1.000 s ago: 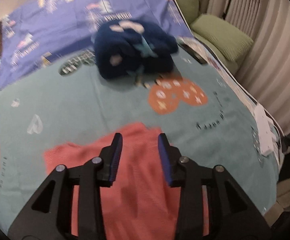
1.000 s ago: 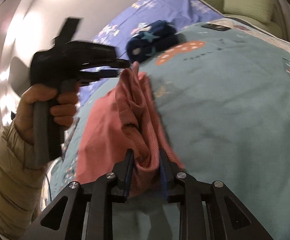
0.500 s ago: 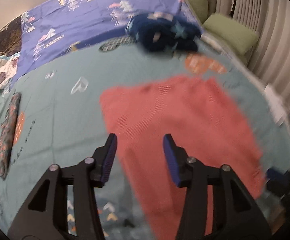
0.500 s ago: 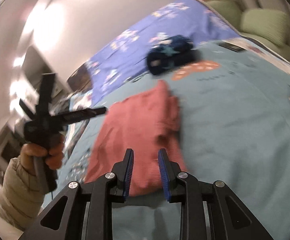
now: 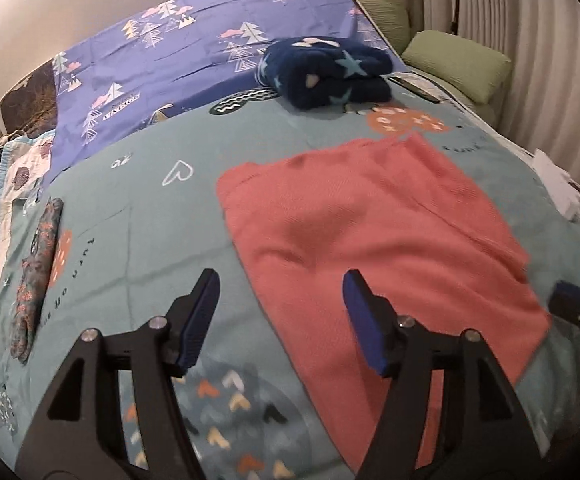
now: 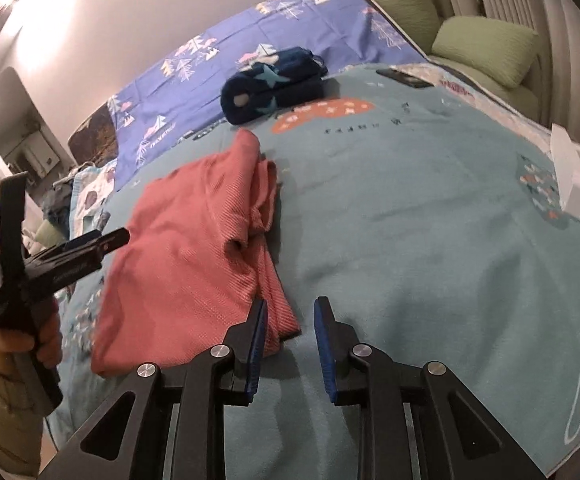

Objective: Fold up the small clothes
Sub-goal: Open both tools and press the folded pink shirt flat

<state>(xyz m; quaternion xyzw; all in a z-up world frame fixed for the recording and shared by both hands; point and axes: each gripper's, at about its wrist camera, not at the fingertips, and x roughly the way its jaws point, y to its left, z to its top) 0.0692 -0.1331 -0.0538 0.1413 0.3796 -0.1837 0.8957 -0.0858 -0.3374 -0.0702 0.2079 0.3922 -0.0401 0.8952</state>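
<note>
Fingers of both grippers, left gripper [image 5: 280,322] and right gripper [image 6: 290,346], gape empty; one salmon cloth [image 5: 370,240], one navy bundle [image 5: 326,72].

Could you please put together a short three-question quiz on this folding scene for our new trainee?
1. True or false: the right gripper is clamped on the red garment.
2. What lies nearest the far edge of the red garment: A) the folded navy star blanket, B) the white box, C) the green cushion?
3. Fill in: the left gripper is ____, with nothing between its pads.

Key
1. False: its jaws are apart and the garment's corner lies just beside the left pad.
2. A.
3. Open.
</note>
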